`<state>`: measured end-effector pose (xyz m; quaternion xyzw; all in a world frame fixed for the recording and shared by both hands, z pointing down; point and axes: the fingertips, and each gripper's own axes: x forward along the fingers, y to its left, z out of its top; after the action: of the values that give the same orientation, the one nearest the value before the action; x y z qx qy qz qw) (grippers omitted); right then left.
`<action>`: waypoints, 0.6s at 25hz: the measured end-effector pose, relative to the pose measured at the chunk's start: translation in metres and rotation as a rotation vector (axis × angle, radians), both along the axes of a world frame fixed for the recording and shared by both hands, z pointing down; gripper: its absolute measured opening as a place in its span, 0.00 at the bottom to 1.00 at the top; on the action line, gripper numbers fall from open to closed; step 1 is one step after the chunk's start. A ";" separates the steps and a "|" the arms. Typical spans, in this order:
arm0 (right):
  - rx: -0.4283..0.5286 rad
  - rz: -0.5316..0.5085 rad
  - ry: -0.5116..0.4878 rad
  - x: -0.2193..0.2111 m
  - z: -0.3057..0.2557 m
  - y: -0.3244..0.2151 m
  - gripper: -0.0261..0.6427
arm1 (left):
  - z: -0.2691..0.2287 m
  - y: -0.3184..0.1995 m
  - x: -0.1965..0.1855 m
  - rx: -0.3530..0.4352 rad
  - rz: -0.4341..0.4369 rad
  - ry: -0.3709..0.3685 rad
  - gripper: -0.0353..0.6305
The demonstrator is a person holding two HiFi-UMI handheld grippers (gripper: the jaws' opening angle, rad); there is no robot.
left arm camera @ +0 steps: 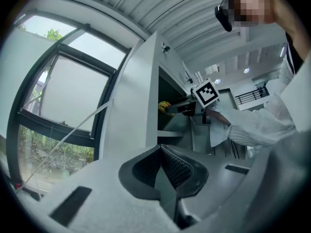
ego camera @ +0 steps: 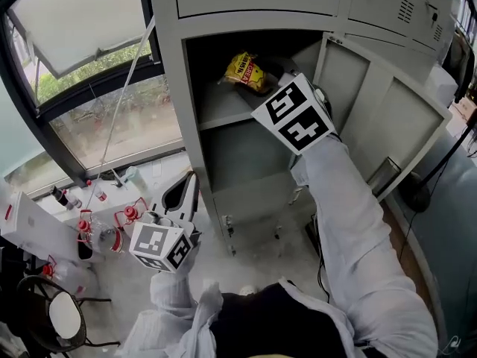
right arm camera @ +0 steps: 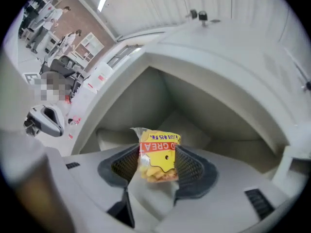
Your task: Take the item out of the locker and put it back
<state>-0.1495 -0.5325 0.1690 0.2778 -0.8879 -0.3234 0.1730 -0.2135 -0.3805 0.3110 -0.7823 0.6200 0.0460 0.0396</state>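
**Head view.** The right gripper (ego camera: 262, 82) reaches into the upper compartment of the open locker (ego camera: 173, 88), clamped on a yellow snack packet (ego camera: 243, 68) just ahead of its marker cube. The compartment shelf (ego camera: 223, 112) runs directly under the gripper. The open door (ego camera: 376, 118) stands to its right, close beside the sleeve. The left gripper (ego camera: 191, 181) hangs low and well apart from the right gripper, outside the locker and in front of its left wall.

**Left gripper view.** The left gripper (left arm camera: 159, 153) has its pads together with nothing between them. Beyond it, up and to the right, the packet (left arm camera: 164, 106) shows inside the compartment ahead of the right gripper's cube. It looks idle and out of the way.

**Right gripper view.** The right gripper (right arm camera: 158, 149) pinches the lower part of the packet (right arm camera: 158, 155) between both pads. The packet stands upright, clear of the shelf, with the empty back of the compartment ahead.

I judge this to be the carrying step at the compartment's mouth. One moment alone does not show whether the packet is coming out or going back.
- To put it back, the gripper needs to sink to the shelf and then part its jaws.
- To take it out, it needs a straight pull back.

Either way there is room above and ahead. The shelf's front edge below and the door on the right are the edges to mind.
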 end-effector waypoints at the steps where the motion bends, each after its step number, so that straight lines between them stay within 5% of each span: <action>1: 0.005 -0.001 -0.014 0.006 -0.002 0.005 0.37 | 0.000 -0.001 0.003 0.000 0.004 0.001 0.06; 15: 0.011 -0.058 -0.347 0.120 0.020 0.102 0.37 | 0.026 0.021 0.048 -0.091 -0.032 0.054 0.06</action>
<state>-0.0299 -0.4301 0.1889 0.3047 -0.9103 -0.2802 0.0064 -0.1657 -0.3599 0.3366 -0.7716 0.6348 0.0384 -0.0121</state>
